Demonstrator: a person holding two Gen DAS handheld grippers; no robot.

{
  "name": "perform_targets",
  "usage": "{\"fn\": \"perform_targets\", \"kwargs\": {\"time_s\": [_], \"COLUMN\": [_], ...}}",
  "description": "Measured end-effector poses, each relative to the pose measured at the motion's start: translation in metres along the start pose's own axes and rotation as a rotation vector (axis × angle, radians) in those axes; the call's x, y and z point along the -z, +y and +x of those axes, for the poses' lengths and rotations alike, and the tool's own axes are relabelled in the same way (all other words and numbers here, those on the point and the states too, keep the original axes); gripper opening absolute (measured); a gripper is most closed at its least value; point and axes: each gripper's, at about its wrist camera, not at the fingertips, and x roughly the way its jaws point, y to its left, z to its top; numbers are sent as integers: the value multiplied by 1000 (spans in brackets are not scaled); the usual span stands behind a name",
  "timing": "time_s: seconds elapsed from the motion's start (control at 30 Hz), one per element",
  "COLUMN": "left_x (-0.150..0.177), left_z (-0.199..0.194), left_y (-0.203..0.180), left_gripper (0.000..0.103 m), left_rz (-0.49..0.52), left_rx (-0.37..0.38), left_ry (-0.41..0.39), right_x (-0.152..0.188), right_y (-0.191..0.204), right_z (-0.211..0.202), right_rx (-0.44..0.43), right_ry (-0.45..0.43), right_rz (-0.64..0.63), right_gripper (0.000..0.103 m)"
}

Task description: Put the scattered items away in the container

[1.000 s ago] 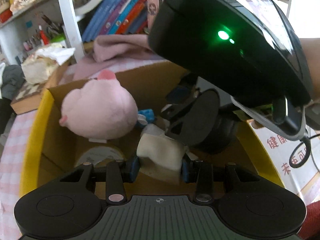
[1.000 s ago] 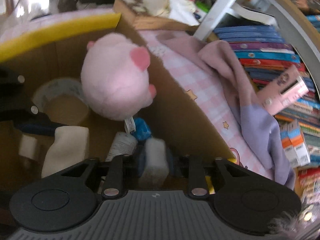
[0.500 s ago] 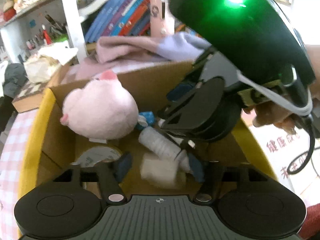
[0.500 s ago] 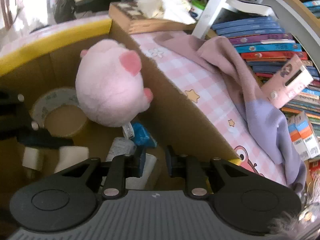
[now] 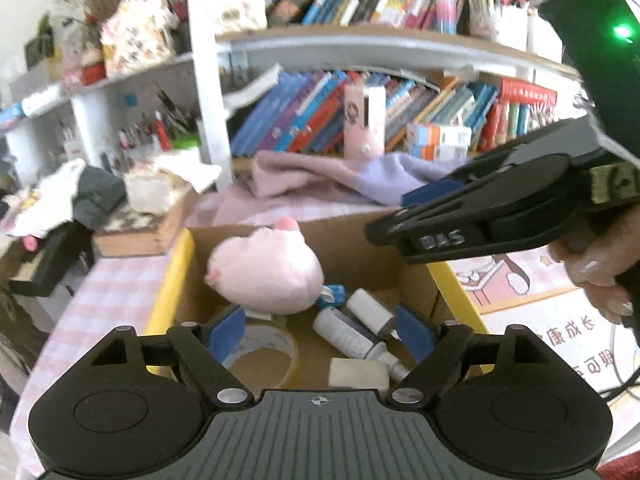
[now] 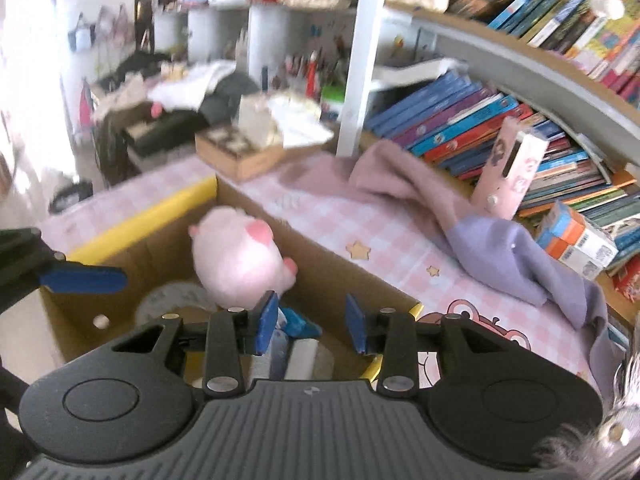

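Observation:
The cardboard box with yellow flaps (image 5: pixel 170 276) (image 6: pixel 144 216) holds a pink plush pig (image 5: pixel 266 274) (image 6: pixel 236 268), a tape roll (image 5: pixel 264 354) (image 6: pixel 176 300), two white bottles (image 5: pixel 352 334), a small blue item (image 5: pixel 334 292) and a beige sponge block (image 5: pixel 358 372). My left gripper (image 5: pixel 320 330) is open and empty above the box. My right gripper (image 6: pixel 312 322) is open and empty over the box's right side; its body shows in the left wrist view (image 5: pixel 500 208).
The box stands on a pink checked cloth (image 6: pixel 384 232). A pink and lilac garment (image 6: pixel 460 224) (image 5: pixel 352 176) lies behind it, against a shelf of books (image 5: pixel 360 112) (image 6: pixel 500 120). A wooden tray with tissues (image 6: pixel 248 148) sits at the back left.
Both grippers have opened, dropped their items into the box and pulled up and back. The sponge block and white bottle now lie on the box floor.

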Motion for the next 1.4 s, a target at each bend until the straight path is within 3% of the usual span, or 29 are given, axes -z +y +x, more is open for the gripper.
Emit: {"fn": "perform_targets", "kwargs": {"time_s": [0.27,0.67,1.07,1.4], "left_x": [19,61,108,125], "left_z": [-45,-100,-121,-120], "left_y": [11,7,-16,-37], "left_gripper": [87,87,87,87], "left_rz": [-66,-98,-62,-61], "left_rx": [-72,-103,-94,-72], "left_ry": [-77,-85,-1,51], "right_x": [22,79,152,198], "right_y": [6,41,82,91], "right_z": [-59,-128,-159,-173], "right_rx": [90,162,230,253], "right_ry": [-101,-152,-64,28], "right_rz": [118,183,214,257], "right_gripper": [36,37,42,45]}}
